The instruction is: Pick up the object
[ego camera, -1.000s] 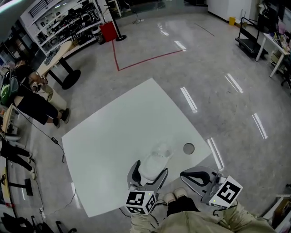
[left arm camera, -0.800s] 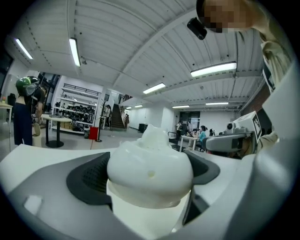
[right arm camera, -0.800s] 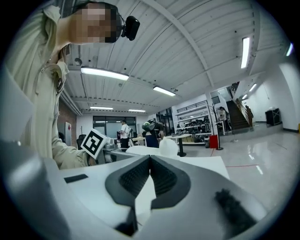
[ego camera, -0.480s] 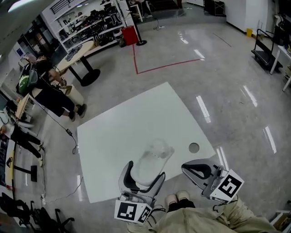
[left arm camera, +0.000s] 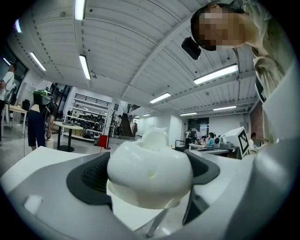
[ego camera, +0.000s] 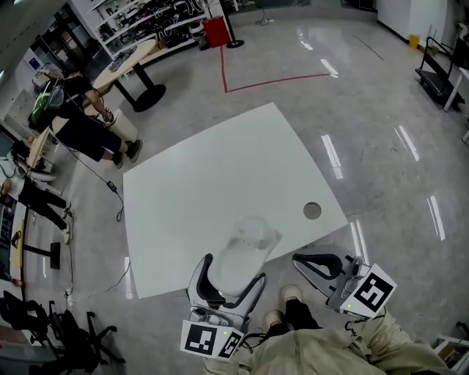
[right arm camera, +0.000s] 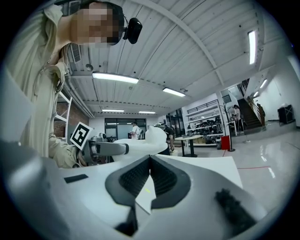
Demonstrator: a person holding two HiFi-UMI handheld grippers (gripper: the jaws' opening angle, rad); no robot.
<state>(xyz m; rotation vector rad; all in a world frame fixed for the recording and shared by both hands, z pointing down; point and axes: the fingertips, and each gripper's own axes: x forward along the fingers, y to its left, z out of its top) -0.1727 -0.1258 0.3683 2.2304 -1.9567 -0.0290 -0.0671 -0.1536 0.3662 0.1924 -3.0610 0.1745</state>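
Observation:
A white, rounded plastic object [ego camera: 248,249] hangs over the near edge of the white table [ego camera: 205,176], and my left gripper [ego camera: 229,272] is shut on its lower end. The left gripper view shows the object [left arm camera: 150,166] filling the space between the dark pads [left arm camera: 89,180], wedged tight. My right gripper [ego camera: 297,261] is off the table's near right corner, shut with nothing in it. In the right gripper view its pads [right arm camera: 136,178] meet, and beyond them are the object [right arm camera: 143,143] and the left gripper [right arm camera: 105,149].
A small round grey hole [ego camera: 312,211] sits near the table's right corner. Standing people [ego camera: 80,128] and a round-based table [ego camera: 139,73] are at the far left, with shelving [ego camera: 154,18] behind. A chair [ego camera: 69,329] stands on the floor at lower left.
The left gripper, still shut on the white object, has drawn back toward the table's near edge. The head camera has shifted. The right gripper stays shut at the right.

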